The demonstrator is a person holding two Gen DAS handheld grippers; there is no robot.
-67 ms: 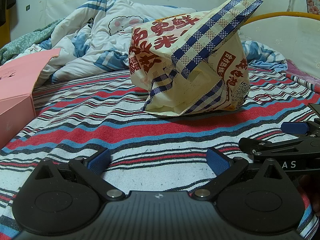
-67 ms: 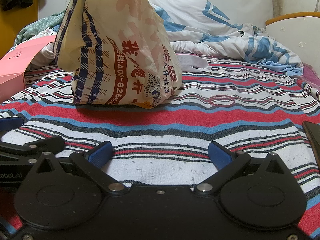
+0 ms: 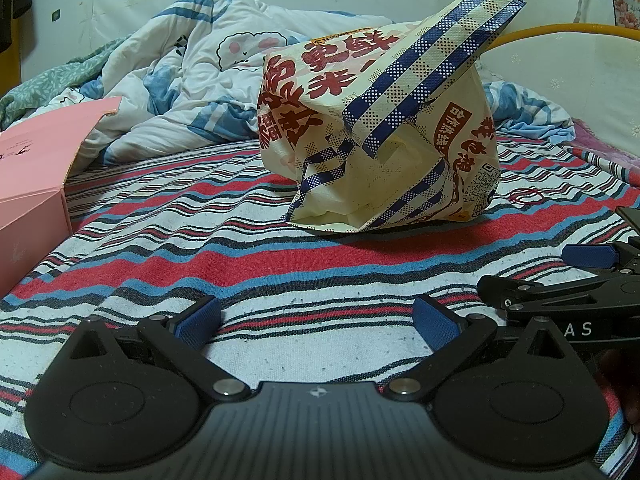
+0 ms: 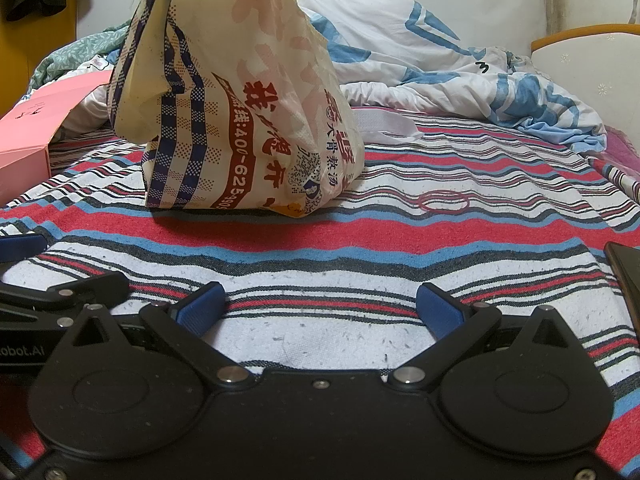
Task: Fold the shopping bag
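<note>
A cream shopping bag (image 3: 384,136) with red lettering and blue checked trim stands crumpled on the striped bedspread (image 3: 280,272), its mouth facing me and one checked handle (image 3: 436,72) sticking up. In the right wrist view the shopping bag (image 4: 248,120) rises at the upper left. My left gripper (image 3: 316,316) hovers low over the bedspread, well short of the bag, open and empty. My right gripper (image 4: 320,304) is likewise open with nothing between its blue pads. The right gripper (image 3: 580,276) also shows at the left wrist view's right edge.
A pink box (image 3: 36,196) sits at the left. A rumpled white and blue quilt (image 3: 192,92) lies behind the bag. A thin red elastic ring (image 4: 443,201) lies on the bedspread to the bag's right. A dark flat object (image 4: 626,276) is at the right edge. A headboard (image 4: 588,52) stands at the far right.
</note>
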